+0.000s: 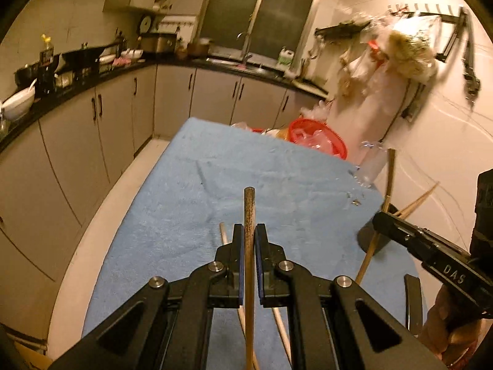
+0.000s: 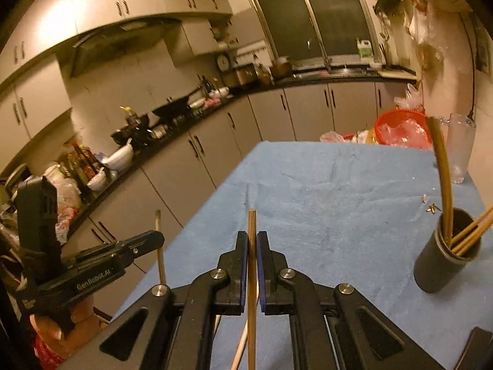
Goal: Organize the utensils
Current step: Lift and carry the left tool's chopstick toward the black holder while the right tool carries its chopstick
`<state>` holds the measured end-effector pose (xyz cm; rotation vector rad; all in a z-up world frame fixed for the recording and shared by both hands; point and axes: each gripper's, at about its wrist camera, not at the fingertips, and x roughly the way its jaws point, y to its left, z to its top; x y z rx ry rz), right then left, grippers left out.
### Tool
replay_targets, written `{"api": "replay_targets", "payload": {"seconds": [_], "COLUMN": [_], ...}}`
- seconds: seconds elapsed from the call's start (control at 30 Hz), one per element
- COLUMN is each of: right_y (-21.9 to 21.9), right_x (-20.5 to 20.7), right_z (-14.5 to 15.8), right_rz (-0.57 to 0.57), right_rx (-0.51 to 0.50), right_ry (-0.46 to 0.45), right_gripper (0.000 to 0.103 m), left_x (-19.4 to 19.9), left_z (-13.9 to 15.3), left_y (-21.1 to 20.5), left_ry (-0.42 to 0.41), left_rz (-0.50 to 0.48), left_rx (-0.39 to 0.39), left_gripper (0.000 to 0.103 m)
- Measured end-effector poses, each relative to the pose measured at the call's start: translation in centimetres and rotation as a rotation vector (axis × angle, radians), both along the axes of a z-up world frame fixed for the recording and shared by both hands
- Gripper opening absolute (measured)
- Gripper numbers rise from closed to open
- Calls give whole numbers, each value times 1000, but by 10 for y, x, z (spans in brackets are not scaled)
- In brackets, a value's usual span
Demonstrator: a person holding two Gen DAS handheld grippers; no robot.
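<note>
**Both grippers pinch a chopstick above the blue table**

The table [image 2: 323, 191] is covered with a blue towel and stands in a kitchen with grey cabinets [image 2: 212, 141] along a dark counter. At the far end of the table there is a red basket [image 1: 320, 137] with plastic bags inside, and near it a clear glass [image 2: 460, 151] stands upright.

On the right side of the table stands the dark cylindrical holder [image 2: 446, 252]. Several chopsticks [image 2: 471, 231] lean inside it, and one longer, darker stick rises from it too.

The left gripper [image 1: 249, 237] has its jaws pressed on a dark-tipped chopstick [image 1: 249, 209], which points up and forward between the pads. The right gripper [image 2: 252, 243] pinches a lighter chopstick [image 2: 251, 228] in the same way. More pale sticks [image 1: 282, 323] show under the left gripper; whether they lie on the towel or hang from the jaws is not clear in this view.

Small scraps [image 2: 431, 208] lie on the towel just beside the holder.
</note>
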<state>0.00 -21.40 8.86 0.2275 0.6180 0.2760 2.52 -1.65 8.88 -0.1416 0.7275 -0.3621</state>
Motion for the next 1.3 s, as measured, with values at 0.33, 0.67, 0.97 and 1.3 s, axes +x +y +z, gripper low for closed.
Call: {"api": "replay_targets", "payload": {"seconds": [0.33,0.67,0.97,1.3], "right_y": [-11,-28,-37,-50], "right_x": [-42,-49,-53,-57], "right_z": [16,23,26,30], "right_rz": [-9,-44,-67,-100], "right_rx": [-13,14,21,37], "right_ry": [-67,-94,-109,-118], "right_gripper": [6,6,6,6], "left_x": [-23,-27,-26,-25], "left_z": [18,22,28,36], "left_y": [-8,-11,-13,-16], "left_ry": [-43,-44,-58,-75], "left_rz": [-27,-24,-30,-51], "left_rx": [13,8,13,11], "left_gripper": [7,7,7,7]}}
